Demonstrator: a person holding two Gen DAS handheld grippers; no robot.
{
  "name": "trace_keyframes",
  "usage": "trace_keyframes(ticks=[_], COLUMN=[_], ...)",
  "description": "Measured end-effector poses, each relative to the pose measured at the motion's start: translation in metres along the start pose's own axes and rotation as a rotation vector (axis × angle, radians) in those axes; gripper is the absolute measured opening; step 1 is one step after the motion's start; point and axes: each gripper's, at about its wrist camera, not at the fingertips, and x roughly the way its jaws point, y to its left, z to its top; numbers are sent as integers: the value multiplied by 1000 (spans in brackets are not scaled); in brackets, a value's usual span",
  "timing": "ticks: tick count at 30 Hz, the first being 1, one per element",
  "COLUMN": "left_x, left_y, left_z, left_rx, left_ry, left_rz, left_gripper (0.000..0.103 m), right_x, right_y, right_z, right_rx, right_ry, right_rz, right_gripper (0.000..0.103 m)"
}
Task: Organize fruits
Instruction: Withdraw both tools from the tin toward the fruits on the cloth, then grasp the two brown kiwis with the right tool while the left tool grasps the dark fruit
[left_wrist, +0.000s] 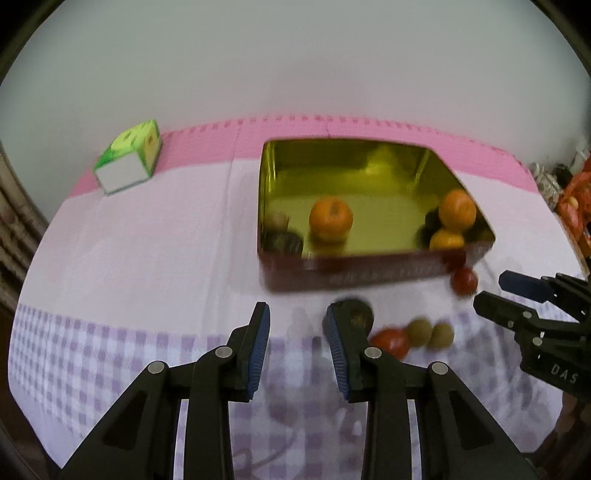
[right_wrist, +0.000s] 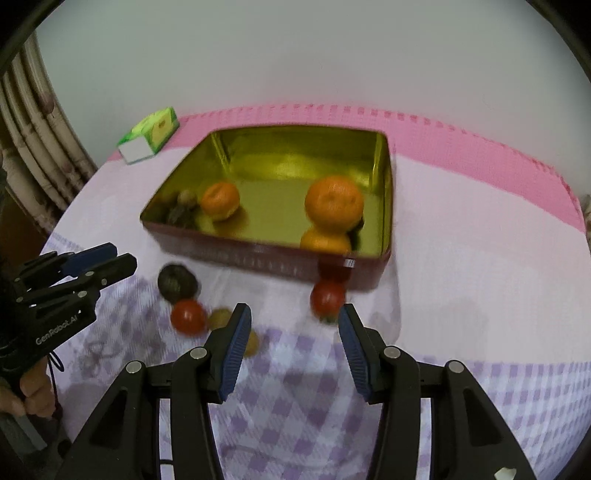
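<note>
A gold-lined red tin (left_wrist: 369, 275) (right_wrist: 258, 254) stands on the table. It holds an orange (left_wrist: 330, 218) (right_wrist: 220, 200), two more oranges (left_wrist: 458, 209) (right_wrist: 334, 205) stacked at its right end, and dark fruits (left_wrist: 284, 240) (right_wrist: 181, 214) at its left end. In front of the tin lie a dark fruit (left_wrist: 356, 314) (right_wrist: 176, 282), a tomato (left_wrist: 391, 341) (right_wrist: 188, 316), two green-brown fruits (left_wrist: 419, 331) (right_wrist: 221, 318) and another tomato (left_wrist: 464, 280) (right_wrist: 327, 299). My left gripper (left_wrist: 297, 343) (right_wrist: 110, 258) is open and empty, beside the dark fruit. My right gripper (right_wrist: 293, 343) (left_wrist: 491, 288) is open and empty, just short of the second tomato.
A green and white box (left_wrist: 127, 162) (right_wrist: 149, 134) sits at the back left on the pink cloth edge. The checked tablecloth (right_wrist: 461, 369) drops off at the front. A curtain (right_wrist: 33, 122) hangs at the left. Orange clutter (left_wrist: 576, 206) lies beyond the table's right side.
</note>
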Motion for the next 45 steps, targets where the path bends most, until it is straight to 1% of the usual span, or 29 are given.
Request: trace_keyframes(ticks=[5,10,15,21,23,26,30,32,38,45], left_x=[3,11,18,24,26,28,29,29,30,31], left_y=[2,5,4,3,4,4,4,4,4,2], left_z=[-19,-26,-29,-31,-31,-30,-30,-30,-30,-31], left_rx=[3,-9,-12,-18,-19,-17,-15,-15,-9,-7], left_ry=[21,39,51,61,64,63,62,62,63,65], left_rz=[1,-16,-27,-37,-40,-40,-44,-44,-44,-47], left_gripper=[33,33,33,33,33,33,33,33,33,33], right_x=[9,19,30,41,44,47,48,47,46,43], right_y=[10,19,27,35,38,42,46,46,44,40], right_z=[-15,-22,-23,-17,-14,-12,-11,-12,-12,-16], right_rx=[-24,-41,-63,-83,-96,-113,-133,-132,-118,-107], right_ry=[31,55,77,76,73,70,66,62,57,52], right_rz=[12,22,22,26,23,18,-2,-11,-29,-38], right_gripper=[47,47,47,47,51,52,47,41,32,31])
